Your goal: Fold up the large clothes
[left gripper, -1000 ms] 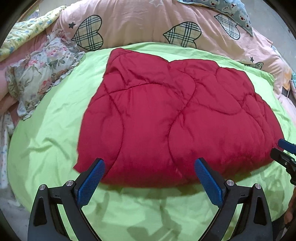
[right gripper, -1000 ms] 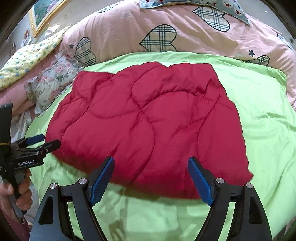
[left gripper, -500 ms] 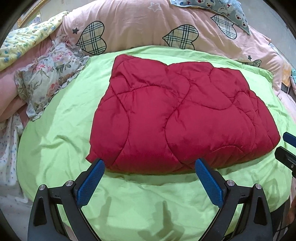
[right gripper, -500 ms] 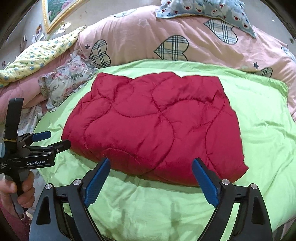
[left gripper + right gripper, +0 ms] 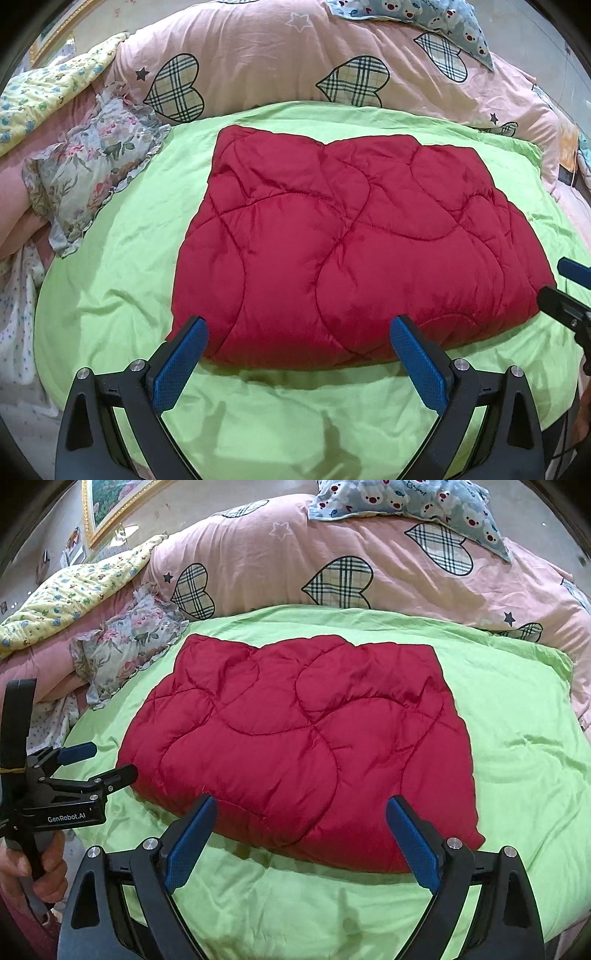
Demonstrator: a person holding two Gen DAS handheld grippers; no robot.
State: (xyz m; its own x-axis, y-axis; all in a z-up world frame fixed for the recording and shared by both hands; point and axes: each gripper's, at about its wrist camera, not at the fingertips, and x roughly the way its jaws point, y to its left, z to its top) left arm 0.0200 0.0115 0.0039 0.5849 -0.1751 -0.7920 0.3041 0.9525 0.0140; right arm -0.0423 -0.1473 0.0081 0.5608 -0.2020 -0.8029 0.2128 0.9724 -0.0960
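Observation:
A red quilted garment (image 5: 343,251) lies folded into a thick rectangle on a lime-green sheet (image 5: 110,266); it also shows in the right wrist view (image 5: 306,749). My left gripper (image 5: 299,354) is open and empty, just short of the garment's near edge. My right gripper (image 5: 301,830) is open and empty, also at the near edge. The left gripper shows at the left of the right wrist view (image 5: 94,762), open. The right gripper's fingertips (image 5: 569,288) show at the right edge of the left wrist view.
A pink duvet with plaid hearts (image 5: 295,62) is piled behind the sheet. A floral cloth (image 5: 96,166) and yellow floral bedding (image 5: 44,96) lie at the left. A blue bear-print pillow (image 5: 406,498) sits on top at the back. A framed picture (image 5: 107,498) hangs far left.
Both grippers have drawn back and up from the garment, open throughout. The garment has not moved and now looks smaller in both views.

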